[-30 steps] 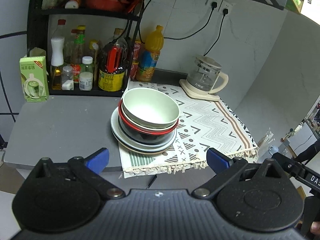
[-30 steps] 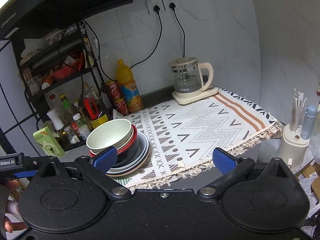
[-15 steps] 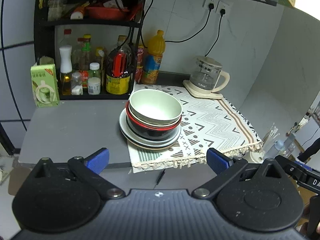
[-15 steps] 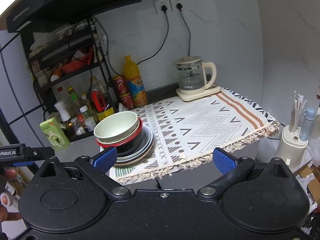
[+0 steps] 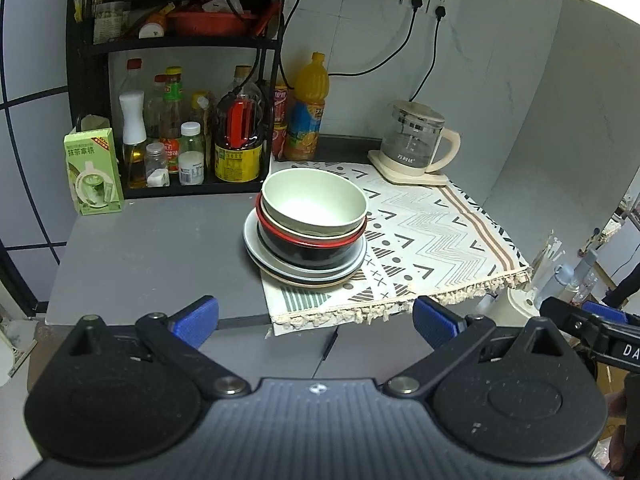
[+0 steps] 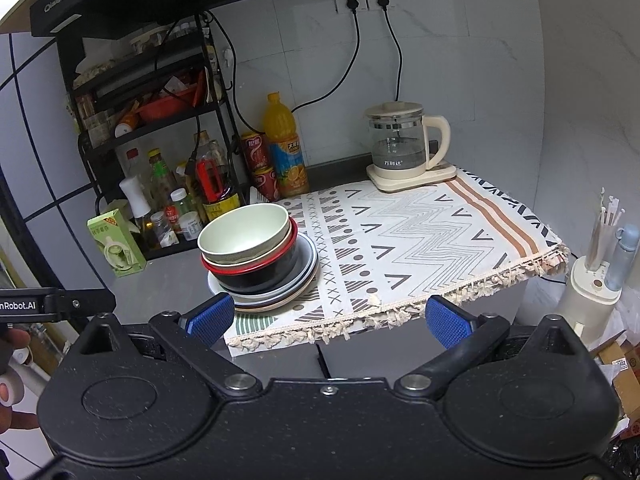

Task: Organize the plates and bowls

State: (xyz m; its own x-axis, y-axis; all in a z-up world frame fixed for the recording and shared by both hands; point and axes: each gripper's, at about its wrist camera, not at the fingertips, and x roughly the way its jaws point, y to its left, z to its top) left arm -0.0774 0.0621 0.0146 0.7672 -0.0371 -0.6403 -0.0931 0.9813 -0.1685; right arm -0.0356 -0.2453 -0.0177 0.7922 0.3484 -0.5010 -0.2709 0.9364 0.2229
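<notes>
Both hand-held grippers farther back, wide open, empty; round glossy bowls on stacked plates.

White letters "nRobot.AI" are showing on the black bar of the other gripper at the left edge of the right wrist view, and "DA" is showing on the other gripper in the left wrist view. A grey brand word is standing on the range hood, too small to read. Chinese characters are appearing on the green carton, the orange bottle and the glass kettle, but they are too small to read surely.
</notes>
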